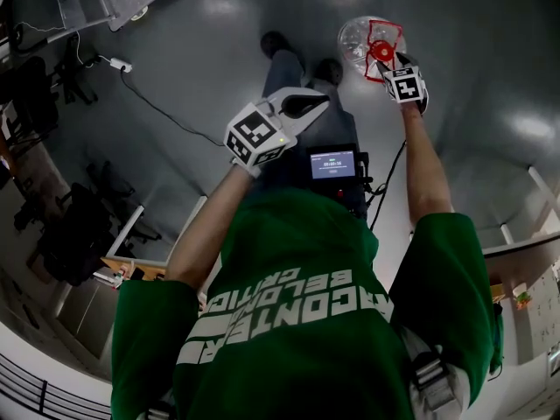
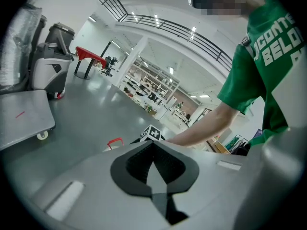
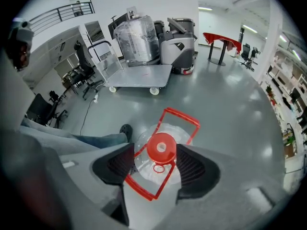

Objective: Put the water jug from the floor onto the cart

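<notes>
Nothing banked yet: the water jug stands on the floor, with the cart well apart at 11 o'clock. My right gripper hangs over its red cap, jaws wide, gripping nothing. My left gripper is closed, empty. Grab, lift and carry are all left.

Down on the grey floor stands the jug, and the right gripper hangs right over its red cap. The left gripper hovers well apart, beside a small screen.

Water jug on floor before cart
</notes>
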Demonstrator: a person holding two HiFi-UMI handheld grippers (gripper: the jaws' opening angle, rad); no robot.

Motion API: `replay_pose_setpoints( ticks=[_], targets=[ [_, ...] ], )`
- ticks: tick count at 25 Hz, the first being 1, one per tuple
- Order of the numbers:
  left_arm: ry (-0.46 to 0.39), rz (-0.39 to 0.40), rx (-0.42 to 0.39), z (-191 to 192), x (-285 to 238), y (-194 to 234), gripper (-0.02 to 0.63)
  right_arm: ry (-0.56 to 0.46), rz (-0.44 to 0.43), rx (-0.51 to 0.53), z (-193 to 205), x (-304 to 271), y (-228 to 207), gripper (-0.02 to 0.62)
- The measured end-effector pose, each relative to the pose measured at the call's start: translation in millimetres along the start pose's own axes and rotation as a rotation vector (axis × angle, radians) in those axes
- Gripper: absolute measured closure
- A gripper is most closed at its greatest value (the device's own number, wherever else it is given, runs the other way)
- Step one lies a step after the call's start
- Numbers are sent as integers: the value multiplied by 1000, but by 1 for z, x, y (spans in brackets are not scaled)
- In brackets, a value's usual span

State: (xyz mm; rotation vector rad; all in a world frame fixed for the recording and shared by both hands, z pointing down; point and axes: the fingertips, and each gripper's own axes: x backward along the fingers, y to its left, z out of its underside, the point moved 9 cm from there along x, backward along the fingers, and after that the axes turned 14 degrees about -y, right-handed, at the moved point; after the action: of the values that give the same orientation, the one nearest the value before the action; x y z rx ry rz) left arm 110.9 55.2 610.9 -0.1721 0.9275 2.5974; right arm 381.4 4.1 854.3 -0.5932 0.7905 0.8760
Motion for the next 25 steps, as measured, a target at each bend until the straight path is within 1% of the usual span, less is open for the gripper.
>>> replay_pose_setpoints(
  ticks=[4, 8, 12, 14, 18, 25],
  targets=[
    [-16, -17, 16, 5, -4, 4, 597, 26, 18, 2, 7, -17, -5, 316],
    [-20, -9, 27, 11, -12, 4, 597, 40, 31, -6, 14, -33, -8, 301],
    [-14, -5, 31, 18, -12, 3, 597, 111, 67, -26, 21, -40, -4, 301],
    [-13, -9, 36, 21, -10, 3, 597, 125, 88, -5, 23, -45, -5, 301],
    [-8, -16, 49, 28, -10, 7, 597, 116, 77, 40, 24, -64, -6, 301],
    [1, -17, 55, 31, -12, 10, 597, 94, 81, 36, 24, -74, -8, 301]
  ],
)
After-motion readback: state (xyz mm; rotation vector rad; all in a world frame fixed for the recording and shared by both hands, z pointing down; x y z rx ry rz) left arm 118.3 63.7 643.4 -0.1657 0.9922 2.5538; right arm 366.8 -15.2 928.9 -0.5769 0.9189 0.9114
